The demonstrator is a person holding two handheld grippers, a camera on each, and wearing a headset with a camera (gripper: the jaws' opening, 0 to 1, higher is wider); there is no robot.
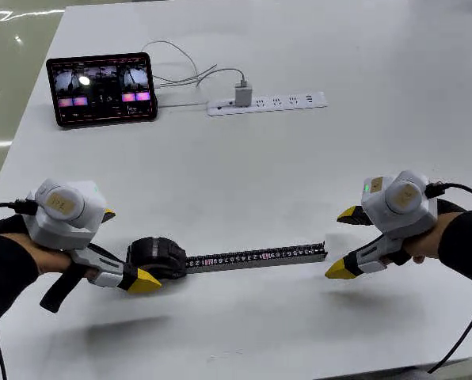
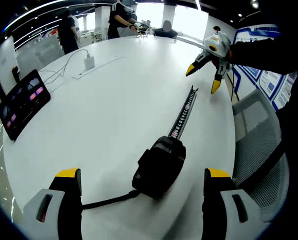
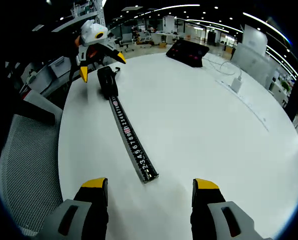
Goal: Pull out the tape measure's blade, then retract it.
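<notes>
Setting: A person at a white workbench [image 1: 315, 182] holds a two-jaw gripper in each hand, dark sleeves showing at both edges of the head view.
Tape measure: The black case [image 1: 158, 257] lies on the benchtop near the person's left side, with a dark wrist strap [image 2: 106, 201] trailing from its rear.
Blade: The blade [image 1: 256, 256] is drawn out and lies flat on the bench, running from the case toward the right gripper, its numbered face up and its end hook free.
Left gripper: The left gripper [image 1: 127, 248] has its yellow-tipped jaws spread wide on either side of the case; its own view shows a gap on each side, so nothing is clamped.
Right gripper: The right gripper [image 1: 343, 242] also has its jaws apart and holds nothing; the blade's tip lies just in front of it, short of both yellow tips.
Far side of bench: A tablet [image 1: 101, 89] with a lit screen stands well apart from the tape, beside a white power strip [image 1: 268, 103] carrying a charger plug [image 1: 243, 95] and white cables [image 1: 184, 67].
Surroundings: A grey mesh chair [image 3: 26, 165] sits at the bench edge.
</notes>
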